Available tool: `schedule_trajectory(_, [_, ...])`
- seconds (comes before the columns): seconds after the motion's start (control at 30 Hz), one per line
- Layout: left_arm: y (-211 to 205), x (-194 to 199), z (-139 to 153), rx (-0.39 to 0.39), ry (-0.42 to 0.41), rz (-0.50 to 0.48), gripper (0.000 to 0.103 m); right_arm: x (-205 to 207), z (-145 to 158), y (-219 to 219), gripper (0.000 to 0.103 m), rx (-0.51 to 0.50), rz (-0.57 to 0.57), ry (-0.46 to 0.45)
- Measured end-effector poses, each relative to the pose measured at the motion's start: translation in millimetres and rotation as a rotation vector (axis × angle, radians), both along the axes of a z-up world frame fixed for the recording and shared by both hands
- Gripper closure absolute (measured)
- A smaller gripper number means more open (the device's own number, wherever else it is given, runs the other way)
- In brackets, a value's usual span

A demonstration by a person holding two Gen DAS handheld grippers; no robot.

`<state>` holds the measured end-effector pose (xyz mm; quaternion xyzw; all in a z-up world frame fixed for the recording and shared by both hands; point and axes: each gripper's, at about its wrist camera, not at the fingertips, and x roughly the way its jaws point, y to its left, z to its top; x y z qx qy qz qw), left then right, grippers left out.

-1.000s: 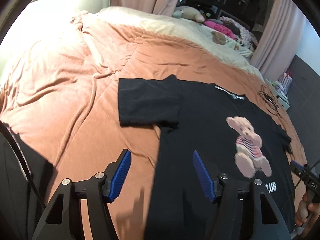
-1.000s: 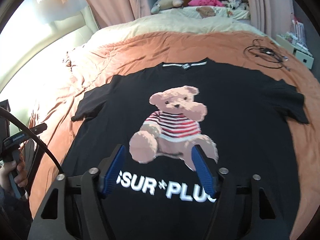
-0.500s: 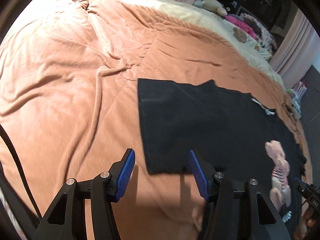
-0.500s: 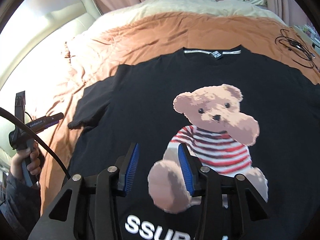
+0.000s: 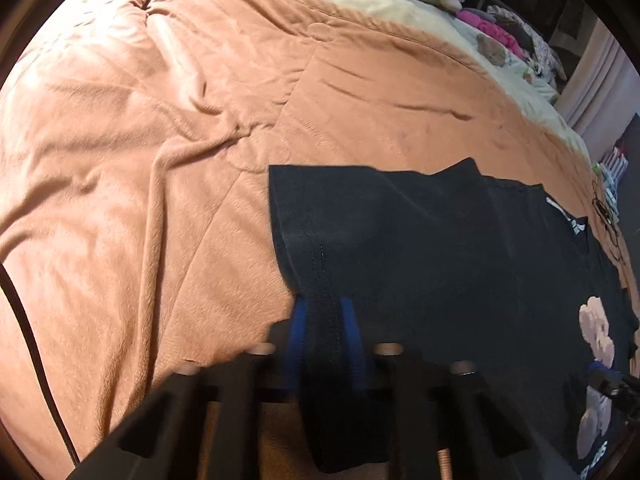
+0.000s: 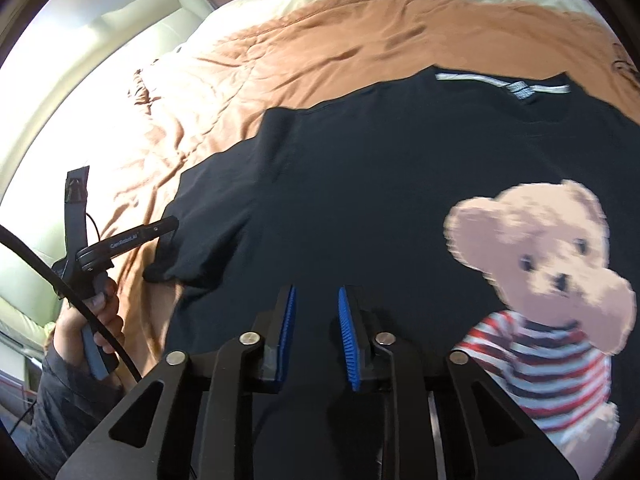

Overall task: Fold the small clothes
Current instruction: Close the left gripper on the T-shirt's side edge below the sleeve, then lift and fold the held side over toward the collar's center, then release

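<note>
Left of the bear print (image 6: 544, 280), the left gripper (image 5: 325, 316) is pinching the hem of the sleeve (image 5: 360, 220) of the black T-shirt (image 6: 380, 184), blue pads narrow with dark cloth bunching between them. The shirt is lying face up and mostly flat on the orange blanket (image 5: 140, 160), collar (image 6: 504, 82) away from the person. Nearer the bear, the right gripper (image 6: 316, 320) is hovering over the chest fabric, jaws narrow; whether cloth is caught between them I cannot tell. The knit is looking light, limp and non-slippery, so gripping hems or seams should be carrying folds best.
</note>
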<state>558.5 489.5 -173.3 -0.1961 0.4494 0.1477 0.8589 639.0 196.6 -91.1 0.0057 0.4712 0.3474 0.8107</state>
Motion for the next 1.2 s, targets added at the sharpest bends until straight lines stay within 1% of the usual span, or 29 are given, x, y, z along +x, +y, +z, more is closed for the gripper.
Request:
schedule_trajectory(0.07, [-1, 0, 9, 0.013, -0.02, -0.008, 0.097, 7, -5, 10, 0.087, 0.021, 0.009, 0.025])
schedule_trajectory(0.2, [0, 1, 32, 0.019, -0.066, -0.019, 0.097, 22, -13, 33, 0.087, 0.08, 0.028, 0.073])
schedule_trajectory(0.37, [-5, 7, 58, 0.029, -0.099, -0.035, 0.097, 45, -27, 51, 0.087, 0.144, 0.021, 0.138])
schedule_trajectory(0.5, [-13, 11, 76, 0.038, -0.127, -0.054, 0.097, 60, -47, 63, 0.087, 0.173, 0.006, 0.197])
schedule_trajectory(0.67, [-25, 14, 96, 0.035, -0.155, -0.092, 0.097, 71, -61, 78, 0.087, 0.177, -0.005, 0.242])
schedule_trajectory(0.73, [-33, 15, 102, 0.045, -0.159, -0.11, 0.097, 74, -61, 80, 0.087, 0.187, -0.001, 0.241])
schedule_trajectory(0.8, [-39, 17, 107, 0.054, -0.16, -0.127, 0.097, 73, -54, 81, 0.087, 0.176, 0.006, 0.224])
schedule_trajectory(0.87, [-48, 18, 113, 0.062, -0.163, -0.148, 0.097, 69, -46, 72, 0.086, 0.18, 0.006, 0.205])
schedule_trajectory(0.93, [-56, 21, 118, 0.066, -0.165, -0.163, 0.097, 66, -40, 61, 0.086, 0.186, 0.002, 0.208])
schedule_trajectory(0.97, [-59, 21, 119, 0.065, -0.166, -0.169, 0.097, 65, -38, 56, 0.081, 0.194, 0.005, 0.205])
schedule_trajectory(1.0, [-65, 23, 122, 0.066, -0.168, -0.178, 0.097, 63, -32, 47, 0.069, 0.188, 0.0, 0.18])
schedule_trajectory(1.03, [-69, 24, 123, 0.069, -0.169, -0.183, 0.097, 63, -32, 47, 0.062, 0.188, 0.0, 0.18])
schedule_trajectory(1.07, [-75, 26, 125, 0.073, -0.17, -0.194, 0.097, 62, -27, 44, 0.048, 0.184, -0.006, 0.159])
schedule_trajectory(1.1, [-80, 27, 126, 0.075, -0.171, -0.203, 0.097, 55, -23, 38, 0.044, 0.179, -0.015, 0.135])
schedule_trajectory(1.13, [-87, 29, 127, 0.078, -0.174, -0.216, 0.097, 51, -17, 26, 0.044, 0.175, -0.03, 0.104])
schedule_trajectory(1.2, [-96, 30, 129, 0.076, -0.178, -0.232, 0.097, 50, -16, 19, 0.044, 0.181, -0.032, 0.107])
